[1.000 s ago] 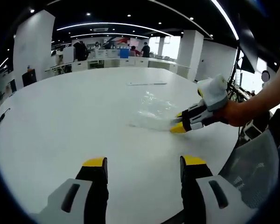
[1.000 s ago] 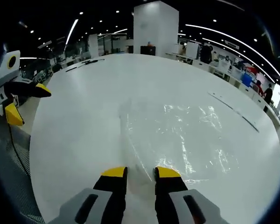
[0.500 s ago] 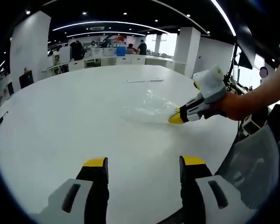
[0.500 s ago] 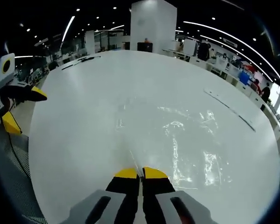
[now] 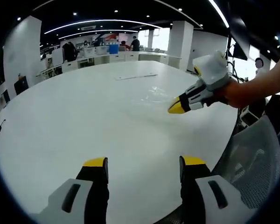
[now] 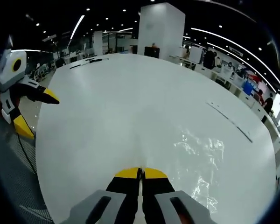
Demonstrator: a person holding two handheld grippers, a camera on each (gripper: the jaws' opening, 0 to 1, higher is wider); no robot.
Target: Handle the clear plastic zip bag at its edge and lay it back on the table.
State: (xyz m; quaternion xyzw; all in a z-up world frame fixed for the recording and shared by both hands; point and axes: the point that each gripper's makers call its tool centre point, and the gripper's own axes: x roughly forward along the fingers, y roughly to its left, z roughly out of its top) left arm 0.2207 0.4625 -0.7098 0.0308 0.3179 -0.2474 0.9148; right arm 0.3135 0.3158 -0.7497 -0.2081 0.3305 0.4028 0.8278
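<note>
right gripper (image 6: 141,173) fingers pinch zip bag (image 6: 203,154) edge; left gripper (image 5: 142,162) fingers wide.

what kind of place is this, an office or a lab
Probably a big open-plan office: a large white table, white pillars, rows of desks behind it, and strip lights on a dark ceiling.

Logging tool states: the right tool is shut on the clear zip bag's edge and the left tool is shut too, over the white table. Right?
Not quite. The left tool is open, jaws wide apart, in the left gripper view. The right tool is shut on the clear zip bag edge over the white table.
</note>
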